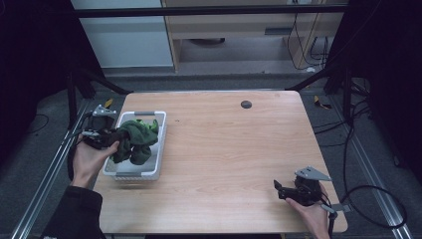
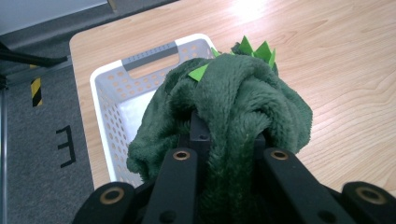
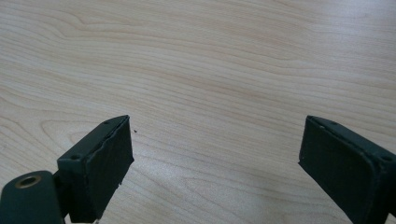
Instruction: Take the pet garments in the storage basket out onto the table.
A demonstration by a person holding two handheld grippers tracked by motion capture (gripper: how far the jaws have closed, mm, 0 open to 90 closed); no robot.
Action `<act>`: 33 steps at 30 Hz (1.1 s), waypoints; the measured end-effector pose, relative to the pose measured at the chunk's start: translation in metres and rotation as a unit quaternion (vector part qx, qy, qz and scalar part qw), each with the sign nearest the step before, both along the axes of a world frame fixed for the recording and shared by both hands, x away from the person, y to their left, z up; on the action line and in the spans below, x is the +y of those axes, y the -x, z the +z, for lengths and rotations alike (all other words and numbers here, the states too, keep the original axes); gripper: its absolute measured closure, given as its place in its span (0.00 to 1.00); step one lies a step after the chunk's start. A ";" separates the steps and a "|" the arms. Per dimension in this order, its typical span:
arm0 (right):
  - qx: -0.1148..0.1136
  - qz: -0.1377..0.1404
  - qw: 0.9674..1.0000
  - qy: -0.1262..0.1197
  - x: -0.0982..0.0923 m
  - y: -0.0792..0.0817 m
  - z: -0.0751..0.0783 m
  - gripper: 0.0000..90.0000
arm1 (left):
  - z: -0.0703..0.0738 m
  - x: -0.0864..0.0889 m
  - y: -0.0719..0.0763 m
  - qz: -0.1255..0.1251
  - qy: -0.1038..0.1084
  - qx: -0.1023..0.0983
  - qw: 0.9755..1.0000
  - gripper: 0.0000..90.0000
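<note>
A dark green plush toy [image 1: 137, 140] with bright green felt spikes hangs over the white perforated basket [image 1: 158, 149] at the table's left. My left gripper [image 1: 115, 137] is shut on it from the left side. In the left gripper view the plush toy [image 2: 233, 107] bulges out between the two black jaws, with the basket [image 2: 109, 93] beneath and behind it. My right gripper [image 1: 283, 189] rests low near the table's front right corner. Its fingers [image 3: 100, 163] stand wide apart over bare wood, with nothing between them.
The wooden table [image 1: 224, 149] has a small black round mark [image 1: 246, 104] near its back edge. Black frame posts and cables stand around the table on the grey floor. A grey handle strip [image 2: 149, 55] lines the basket's far rim.
</note>
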State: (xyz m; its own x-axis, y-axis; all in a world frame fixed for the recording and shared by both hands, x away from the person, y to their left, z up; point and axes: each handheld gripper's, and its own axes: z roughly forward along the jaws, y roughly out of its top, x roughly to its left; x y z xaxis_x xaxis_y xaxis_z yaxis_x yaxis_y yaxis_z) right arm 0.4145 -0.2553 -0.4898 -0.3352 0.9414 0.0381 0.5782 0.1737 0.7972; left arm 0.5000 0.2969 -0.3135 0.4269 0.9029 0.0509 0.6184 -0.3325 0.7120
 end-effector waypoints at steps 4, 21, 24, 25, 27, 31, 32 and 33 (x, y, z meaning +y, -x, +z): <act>-0.003 0.001 1.000 0.004 0.000 0.000 0.000 0.11 | 0.007 -0.001 0.002 -0.008 0.003 -0.001 1.000 0.89; -0.010 -0.001 1.000 0.005 -0.002 0.000 0.001 0.11 | 0.029 -0.037 0.019 -0.076 -0.003 -0.019 0.997 0.89; -0.013 -0.003 1.000 0.005 -0.002 0.001 0.002 0.11 | 0.031 -0.046 0.020 -0.087 -0.003 -0.022 0.996 0.89; -0.015 -0.004 1.000 0.006 -0.002 0.001 0.002 0.11 | 0.032 -0.048 0.020 -0.091 -0.004 -0.023 0.996 0.90; -0.018 -0.005 1.000 0.006 -0.003 0.001 0.002 0.11 | 0.034 -0.054 0.021 -0.099 -0.005 -0.023 0.995 0.90; -0.022 -0.007 1.000 0.006 -0.004 0.002 0.003 0.10 | 0.036 -0.066 0.024 -0.112 -0.005 -0.026 0.993 0.89; -0.022 -0.008 1.000 0.006 -0.004 0.002 0.003 0.10 | 0.037 -0.068 0.024 -0.118 -0.010 -0.026 0.993 0.90; -0.023 -0.008 1.000 0.006 -0.004 0.002 0.003 0.10 | 0.037 -0.071 0.025 -0.123 -0.010 -0.024 0.992 0.90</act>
